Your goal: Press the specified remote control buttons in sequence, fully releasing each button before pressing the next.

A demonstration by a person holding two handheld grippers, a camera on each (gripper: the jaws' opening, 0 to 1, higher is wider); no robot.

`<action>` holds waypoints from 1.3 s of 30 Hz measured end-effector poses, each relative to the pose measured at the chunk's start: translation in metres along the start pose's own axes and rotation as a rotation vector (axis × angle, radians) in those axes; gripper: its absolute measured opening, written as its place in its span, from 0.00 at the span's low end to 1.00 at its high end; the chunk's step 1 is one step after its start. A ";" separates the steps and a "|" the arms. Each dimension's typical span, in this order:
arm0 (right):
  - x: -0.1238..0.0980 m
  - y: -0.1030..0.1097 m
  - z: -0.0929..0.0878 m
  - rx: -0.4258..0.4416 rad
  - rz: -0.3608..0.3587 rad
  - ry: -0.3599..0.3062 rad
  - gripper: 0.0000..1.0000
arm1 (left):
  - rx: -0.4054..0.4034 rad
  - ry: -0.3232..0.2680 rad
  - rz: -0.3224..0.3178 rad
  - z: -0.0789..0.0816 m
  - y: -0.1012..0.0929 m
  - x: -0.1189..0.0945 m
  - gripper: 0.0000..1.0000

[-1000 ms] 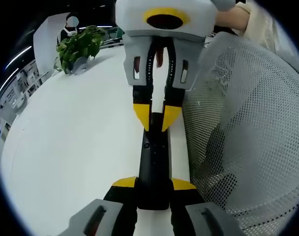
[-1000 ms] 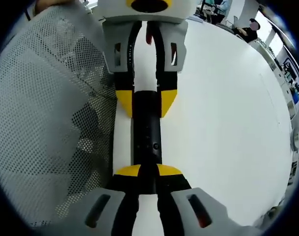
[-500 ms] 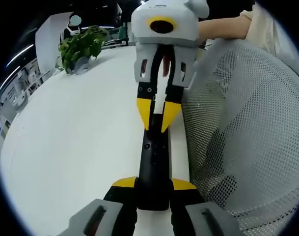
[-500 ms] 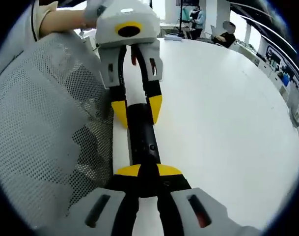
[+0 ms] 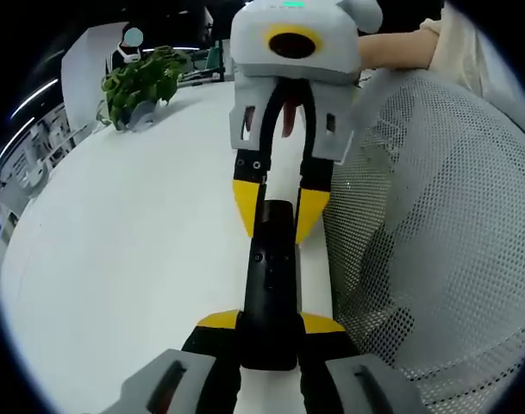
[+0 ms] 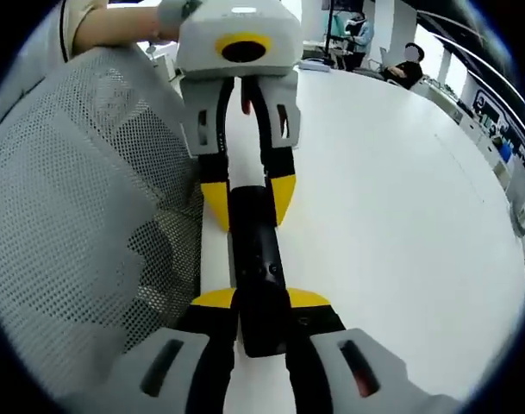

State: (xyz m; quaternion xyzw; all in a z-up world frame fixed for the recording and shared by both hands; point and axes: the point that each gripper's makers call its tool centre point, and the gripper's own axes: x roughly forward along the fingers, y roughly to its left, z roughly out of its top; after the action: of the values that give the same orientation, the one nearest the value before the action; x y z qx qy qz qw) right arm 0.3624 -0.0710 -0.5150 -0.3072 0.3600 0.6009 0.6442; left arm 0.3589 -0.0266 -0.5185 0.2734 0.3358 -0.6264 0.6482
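In the left gripper view, the long black bar-shaped remote control (image 5: 271, 285) runs from 6 o'clock up toward the centre, lying on the white table (image 5: 115, 259). The left gripper (image 5: 271, 323), grey with yellow-tipped jaws, is closed onto the near end of the remote, one tip pressed against each long side. At the far end the right gripper (image 5: 279, 216) reaches in from 12 o'clock, its yellow tips set narrowly to either side of the remote's end, touching or just beside it; I cannot tell which. At 10 o'clock a green leafy potted plant (image 5: 141, 82) stands well apart, with wide bare table between it and the remote. From 1 to 5 o'clock a white perforated mesh chair back (image 5: 434, 241) sits just beside the remote, leaving little room on that side.

In the right gripper view the mesh chair back (image 6: 81, 233) fills 7 to 11 o'clock. The right gripper (image 6: 260, 302) clamps the near end of the remote (image 6: 255, 259); small buttons show on its top face. The left gripper (image 6: 245, 194) comes down from 12 o'clock, tips hugging the far end. From 1 to 5 o'clock the table (image 6: 400, 233) lies open to its curved edge, and seated people (image 6: 400, 60) show far off at 1 o'clock.
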 end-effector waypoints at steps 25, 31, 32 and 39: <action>-0.003 0.000 -0.004 0.060 0.027 -0.014 0.14 | 0.015 -0.002 -0.008 0.001 -0.001 0.001 0.24; -0.005 0.001 -0.007 0.064 0.041 -0.010 0.10 | 0.020 -0.002 -0.007 0.000 -0.001 0.001 0.24; -0.005 0.000 -0.007 0.055 0.033 -0.007 0.10 | 0.020 -0.003 -0.008 0.000 -0.001 0.001 0.24; -0.005 0.001 -0.006 0.010 0.021 0.014 0.10 | 0.021 -0.002 -0.007 0.000 -0.001 0.001 0.24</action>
State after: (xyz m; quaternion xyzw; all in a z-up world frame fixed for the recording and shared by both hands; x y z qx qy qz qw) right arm 0.3612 -0.0785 -0.5143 -0.3045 0.3706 0.6035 0.6370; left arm 0.3577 -0.0272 -0.5187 0.2782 0.3297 -0.6324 0.6434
